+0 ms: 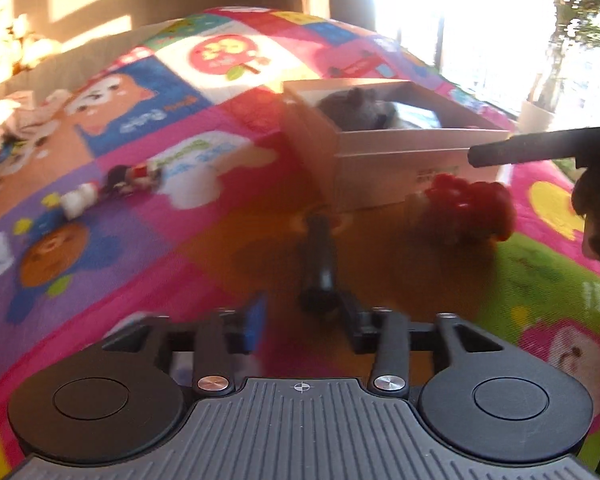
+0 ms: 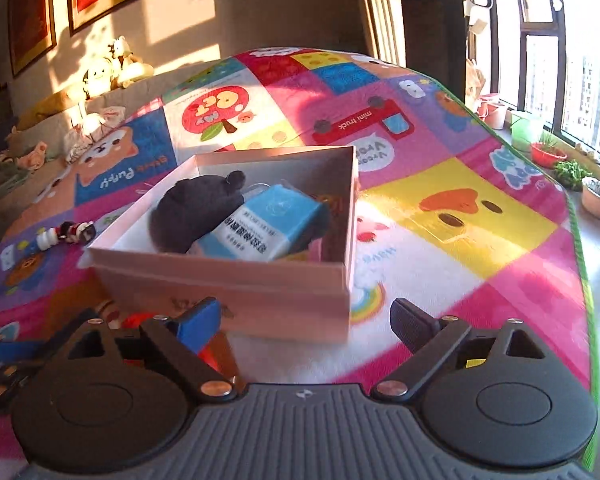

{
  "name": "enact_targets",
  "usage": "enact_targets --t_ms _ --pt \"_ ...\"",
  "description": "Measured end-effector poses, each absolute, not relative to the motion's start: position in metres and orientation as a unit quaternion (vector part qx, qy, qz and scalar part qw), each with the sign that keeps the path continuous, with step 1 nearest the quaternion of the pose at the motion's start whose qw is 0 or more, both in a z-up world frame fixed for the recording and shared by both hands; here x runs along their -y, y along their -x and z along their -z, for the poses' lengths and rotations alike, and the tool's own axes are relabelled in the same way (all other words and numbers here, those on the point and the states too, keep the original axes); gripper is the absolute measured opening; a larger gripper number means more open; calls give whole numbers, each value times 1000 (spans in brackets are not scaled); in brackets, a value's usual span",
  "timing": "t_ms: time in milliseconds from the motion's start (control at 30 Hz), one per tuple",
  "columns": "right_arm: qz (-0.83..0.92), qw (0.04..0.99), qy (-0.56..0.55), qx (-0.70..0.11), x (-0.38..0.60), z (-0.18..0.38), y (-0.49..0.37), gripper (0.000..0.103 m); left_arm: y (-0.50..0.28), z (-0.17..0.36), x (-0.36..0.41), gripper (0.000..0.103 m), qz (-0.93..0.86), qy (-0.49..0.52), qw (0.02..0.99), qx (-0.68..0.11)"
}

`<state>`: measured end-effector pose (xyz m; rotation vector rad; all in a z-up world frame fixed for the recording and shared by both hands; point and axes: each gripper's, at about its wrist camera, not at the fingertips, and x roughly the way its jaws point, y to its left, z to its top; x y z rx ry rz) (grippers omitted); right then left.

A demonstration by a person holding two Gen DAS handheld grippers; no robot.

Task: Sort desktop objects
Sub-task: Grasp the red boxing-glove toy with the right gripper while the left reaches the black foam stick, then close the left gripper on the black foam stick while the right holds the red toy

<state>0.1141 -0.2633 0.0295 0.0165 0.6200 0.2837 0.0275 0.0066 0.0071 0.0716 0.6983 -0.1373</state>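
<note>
Right gripper (image 2: 306, 322) jaws wide, nothing between them; the pale open box (image 2: 220, 270) sits just beyond its fingertips at frame centre, holding a dark plush (image 2: 196, 208) and a blue-white carton (image 2: 264, 224). Left gripper (image 1: 288, 280) jaws look narrow with nothing visibly clamped, though blur makes it hard to read; the red object (image 1: 468, 208) lies on the play mat (image 1: 180, 240) to the right of its tip, against the box's near wall. Small figurines (image 1: 112, 186) lie well apart at mid-left.

The big pink box (image 2: 236, 280) is blocking the way ahead, while the mat (image 2: 460, 240) beside it is lying open.
</note>
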Motion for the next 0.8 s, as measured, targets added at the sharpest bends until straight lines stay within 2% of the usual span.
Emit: enact_targets --t_ms 133,200,333,400,533,633,700,800 --pt "-158 940 -9 -302 243 -28 -126 99 -24 -11 -19 58 70 -16 938 -339" --pt "-167 939 -11 -300 239 -28 -126 99 -24 -13 -21 66 82 -4 938 -336" --pt "-165 942 -8 -293 243 -31 -112 99 -28 -11 -14 74 105 11 936 -337" --pt "-157 945 -5 -285 249 -33 -97 99 -33 -8 -8 83 107 8 935 -337" --pt "-142 949 -20 -282 264 -28 -65 101 -43 -7 2 84 113 8 935 -335" --pt "-132 948 -40 -286 274 -19 -49 102 -39 -15 7 84 194 44 924 -327" --pt "-122 948 -57 -287 279 -12 -46 103 -32 -22 13 90 209 29 928 -309" --pt "-104 946 -87 -293 286 -9 -51 103 -32 -26 12 94 141 -7 947 -288"
